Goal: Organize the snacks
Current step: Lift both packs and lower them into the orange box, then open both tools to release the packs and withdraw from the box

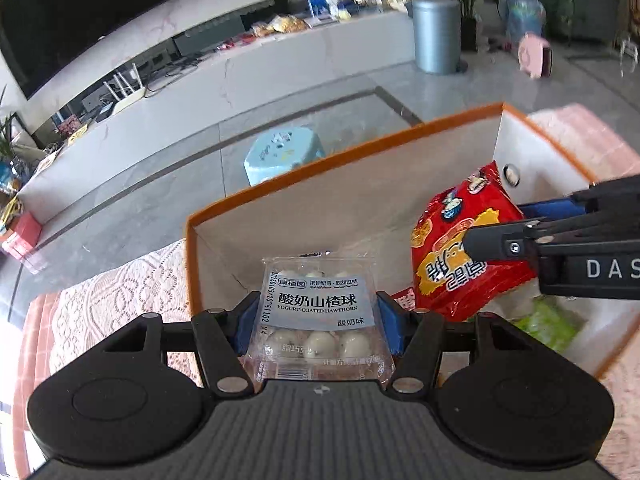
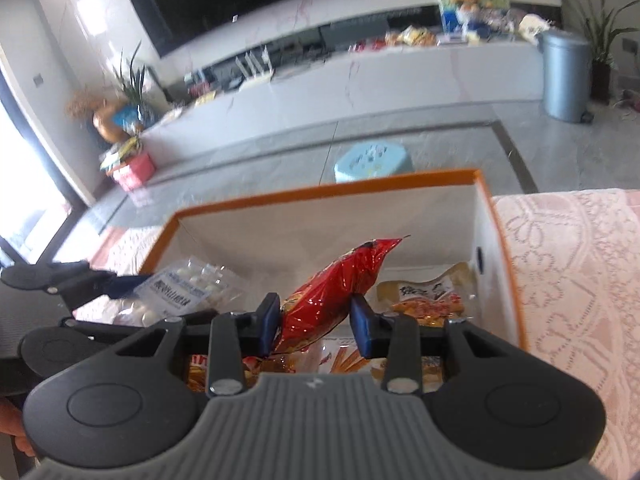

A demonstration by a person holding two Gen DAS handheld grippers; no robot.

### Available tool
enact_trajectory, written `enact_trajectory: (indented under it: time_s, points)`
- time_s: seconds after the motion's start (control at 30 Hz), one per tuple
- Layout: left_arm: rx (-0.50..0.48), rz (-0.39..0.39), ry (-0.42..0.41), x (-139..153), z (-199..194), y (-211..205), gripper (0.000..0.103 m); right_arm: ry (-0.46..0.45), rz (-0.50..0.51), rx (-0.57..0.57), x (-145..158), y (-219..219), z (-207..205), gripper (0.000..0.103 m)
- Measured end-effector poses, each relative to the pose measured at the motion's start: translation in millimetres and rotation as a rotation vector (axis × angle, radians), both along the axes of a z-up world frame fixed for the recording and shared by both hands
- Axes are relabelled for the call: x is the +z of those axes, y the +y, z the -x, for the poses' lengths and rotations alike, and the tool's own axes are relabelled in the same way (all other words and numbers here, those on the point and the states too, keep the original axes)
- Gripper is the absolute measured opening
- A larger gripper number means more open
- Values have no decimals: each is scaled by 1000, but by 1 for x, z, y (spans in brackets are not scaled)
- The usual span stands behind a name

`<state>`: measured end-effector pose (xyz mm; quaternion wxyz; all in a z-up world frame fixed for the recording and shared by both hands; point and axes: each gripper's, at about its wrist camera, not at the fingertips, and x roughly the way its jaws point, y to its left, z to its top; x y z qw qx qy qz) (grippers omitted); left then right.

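The left tool (image 1: 318,322) pinches a clear plastic tray of white yogurt-coated hawthorn balls (image 1: 318,320) between its blue pads, one pad pressing each side of the tray. The tray hangs over the near left corner of a white cardboard box with an orange rim (image 1: 340,150), its printed label facing up.

The right tool (image 2: 314,322) grips a shiny red snack packet (image 2: 332,292) low on its body; the packet stands tilted, its crimped top pointing up and to the right above the box interior. The blue pads sit against both sides of the packet, whose foil is crumpled between them. In the left wrist view the same red packet (image 1: 464,248) shows beside the tray, with the right tool (image 1: 476,246) reaching in from the right edge.

Inside the box lie other snacks: a yellow and orange packet (image 2: 424,300) near the right wall, orange-printed packets on the floor beneath the right tool, and a green packet (image 1: 548,320).

The box rests on a surface covered by a pink lace cloth (image 2: 568,280). Beyond it, on the grey tiled floor, stands a light blue stool (image 1: 280,156).
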<state>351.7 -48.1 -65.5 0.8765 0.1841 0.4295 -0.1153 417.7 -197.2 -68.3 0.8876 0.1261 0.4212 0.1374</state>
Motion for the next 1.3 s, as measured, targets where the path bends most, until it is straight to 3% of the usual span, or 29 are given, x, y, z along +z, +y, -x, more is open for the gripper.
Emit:
enact_trajectory:
  time_s: [0.23, 0.53, 0.9, 1.1, 1.3]
  points:
    - [-12, -140, 34, -25, -15, -14, 69, 62, 52, 24, -17, 13, -28, 36]
    - [14, -199, 54, -35, -18, -21, 73, 158, 89, 45, -35, 23, -41, 39]
    - [63, -177, 14, -23, -17, -12, 79, 194, 60, 19, -41, 14, -38, 46]
    - [92, -147, -58, -5, -6, -8, 79, 206, 26, 8, -40, 19, -41, 47]
    - [116, -55, -49, 14, 0, 8, 82, 207, 25, 1, -40, 25, -39, 50]
